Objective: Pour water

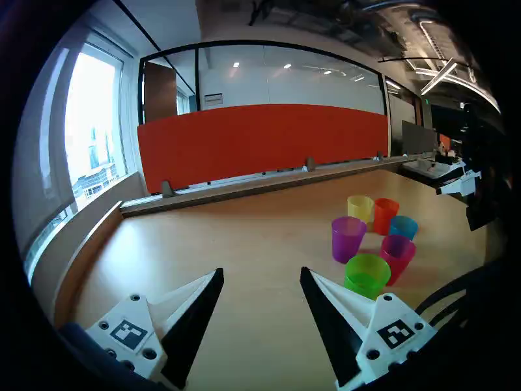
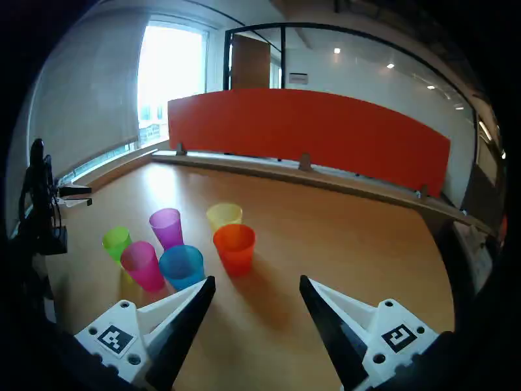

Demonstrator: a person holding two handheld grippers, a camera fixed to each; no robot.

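Several plastic cups stand upright in a cluster on the wooden table. In the left gripper view they sit to the right: green cup (image 1: 367, 275) nearest, pink cup (image 1: 397, 255), purple cup (image 1: 348, 238), blue cup (image 1: 403, 228), orange cup (image 1: 384, 216) and yellow cup (image 1: 360, 209). My left gripper (image 1: 262, 277) is open, holding nothing, left of the cups. In the right gripper view the orange cup (image 2: 234, 248) and blue cup (image 2: 182, 266) are closest, with the pink cup (image 2: 142, 264), green cup (image 2: 116, 243), purple cup (image 2: 167, 227) and yellow cup (image 2: 224, 216) around them. My right gripper (image 2: 256, 285) is open above bare table, just right of the blue cup.
An orange divider panel (image 1: 260, 140) runs along the table's far edge (image 2: 312, 173), with a window (image 1: 91, 137) beyond the left side. The other gripper (image 2: 45, 202) and its hand show at the left. Desk clutter (image 1: 456, 176) lies at the far right.
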